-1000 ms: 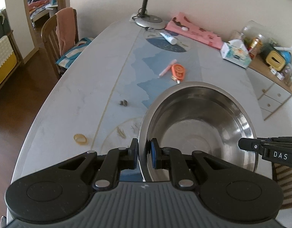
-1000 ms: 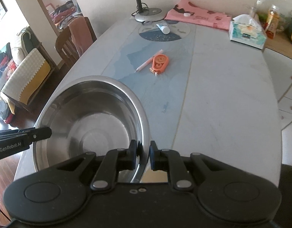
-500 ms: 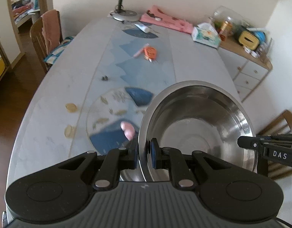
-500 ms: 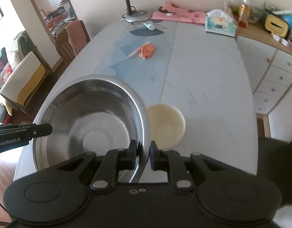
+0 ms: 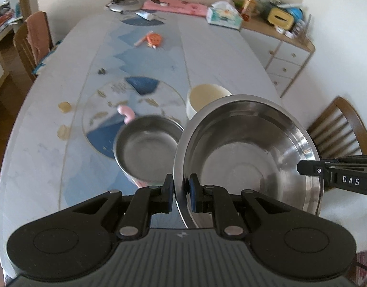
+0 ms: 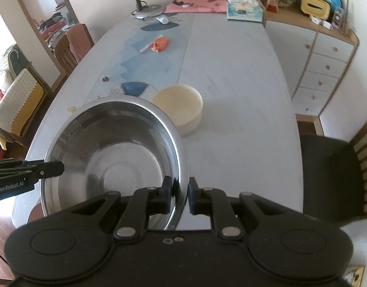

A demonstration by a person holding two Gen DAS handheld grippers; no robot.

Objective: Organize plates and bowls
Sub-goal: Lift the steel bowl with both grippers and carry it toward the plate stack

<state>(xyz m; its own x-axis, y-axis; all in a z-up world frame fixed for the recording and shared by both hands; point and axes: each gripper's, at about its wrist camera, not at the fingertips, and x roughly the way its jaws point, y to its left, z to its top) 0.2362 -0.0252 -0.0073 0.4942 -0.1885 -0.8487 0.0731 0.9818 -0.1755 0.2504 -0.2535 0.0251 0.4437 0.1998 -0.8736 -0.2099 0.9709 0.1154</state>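
Observation:
A large steel bowl (image 5: 250, 157) hangs above the table, held by both grippers. My left gripper (image 5: 181, 192) is shut on its left rim. My right gripper (image 6: 179, 197) is shut on its right rim; the bowl also shows in the right wrist view (image 6: 116, 148). Below it on the table stand a smaller steel bowl (image 5: 145, 148) with a pink base and a cream bowl (image 5: 205, 98), which also shows in the right wrist view (image 6: 181, 110). A round glass plate (image 5: 126, 100) with blue and leaf patterns lies under the small bowl.
A long pale table (image 6: 231, 71) carries an orange tape dispenser (image 6: 160, 43), a pen, a lamp base (image 6: 148, 10), a pink cloth and a tissue box (image 6: 244, 12). A white drawer cabinet (image 6: 324, 59) stands right. Wooden chairs (image 5: 341, 129) flank the table.
Both grippers have pulled back toward the near end of the table with the large bowl. The small steel bowl, the cream bowl and the patterned plate have come into view below.

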